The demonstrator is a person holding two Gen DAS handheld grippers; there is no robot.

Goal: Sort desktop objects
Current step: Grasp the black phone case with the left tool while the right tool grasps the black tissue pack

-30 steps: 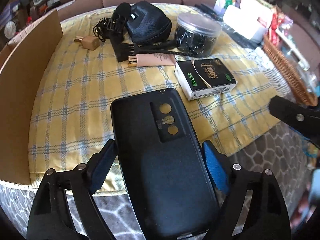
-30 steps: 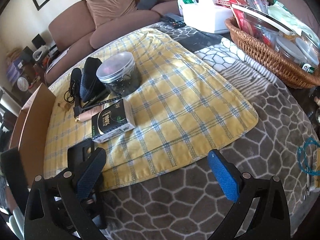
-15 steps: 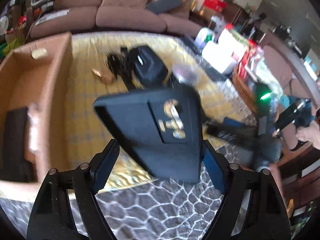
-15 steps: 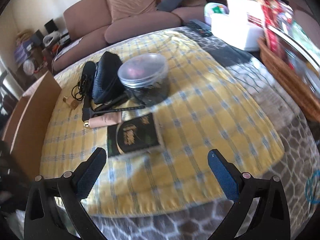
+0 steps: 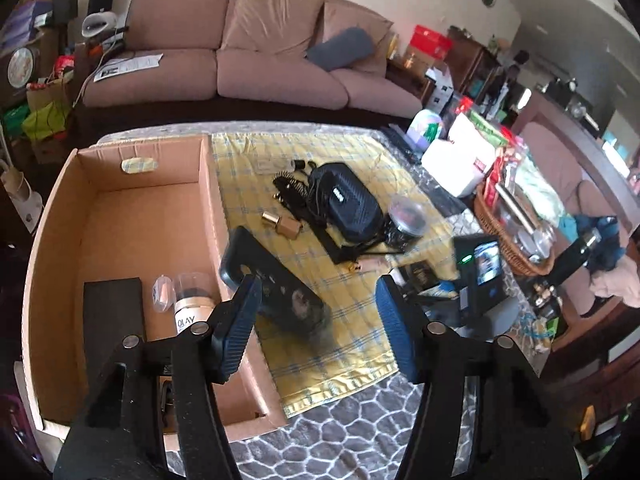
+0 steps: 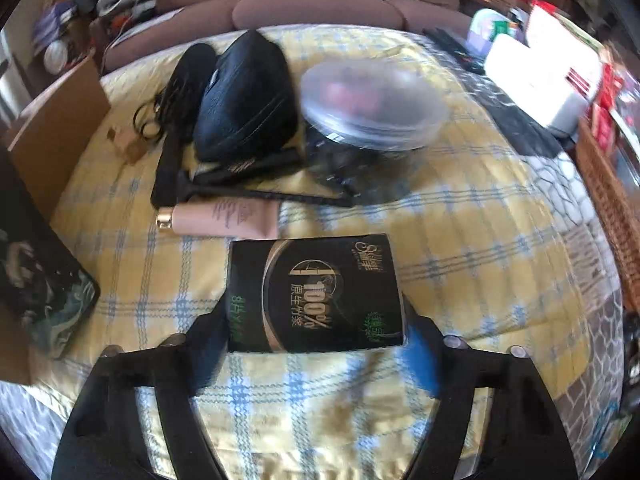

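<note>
Right wrist view: the right gripper (image 6: pixel 316 340) is closing its fingers around the black tissue pack (image 6: pixel 316 294), which lies on the yellow cloth (image 6: pixel 460 216) just beside the pink tube (image 6: pixel 224 220); whether the pads press yet is unclear, so it could slip. The left gripper (image 5: pixel 318 320), half open and closing on nothing, hovers beside the cardboard box (image 5: pixel 132 216), where the phone case (image 5: pixel 272 280) leans on the rim and may topple outward.

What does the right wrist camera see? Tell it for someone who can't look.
The right gripper, its jaws closing, straddles a black tissue pack lying on a yellow checked cloth. Behind lie a pink tube, a black pouch and a clear round jar.
</note>
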